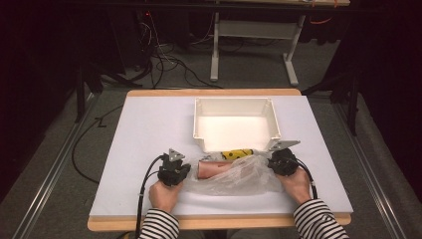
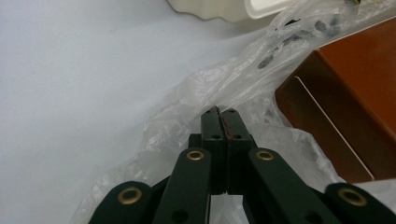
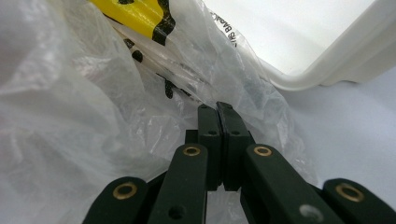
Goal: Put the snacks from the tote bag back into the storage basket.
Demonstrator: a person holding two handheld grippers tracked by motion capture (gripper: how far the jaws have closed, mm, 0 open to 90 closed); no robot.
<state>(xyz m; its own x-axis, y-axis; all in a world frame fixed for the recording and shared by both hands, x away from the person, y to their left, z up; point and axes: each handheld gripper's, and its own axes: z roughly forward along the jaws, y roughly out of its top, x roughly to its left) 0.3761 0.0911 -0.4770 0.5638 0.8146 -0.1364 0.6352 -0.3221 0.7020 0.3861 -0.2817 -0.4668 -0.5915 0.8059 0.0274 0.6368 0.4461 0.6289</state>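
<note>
Clear, crinkled plastic bag (image 1: pixel 239 175) with black print; inside it, reddish-brown box (image 2: pixel 348 105) and yellow, black-marked pack (image 3: pixel 135 14). White tray (image 1: pixel 235 124) beyond the bag. Pale lavender counter (image 1: pixel 149 129). Black-and-white striped sleeves (image 1: pixel 160 225).

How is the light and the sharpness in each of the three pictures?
High view: the room behind is dark, while the inside of the white bin glares. Left gripper view: the left gripper is sharp at its tips, but the brown box and the table are soft. Right gripper view: the plastic bag up close is blurred, and the bin's bright floor has no detail.
</note>
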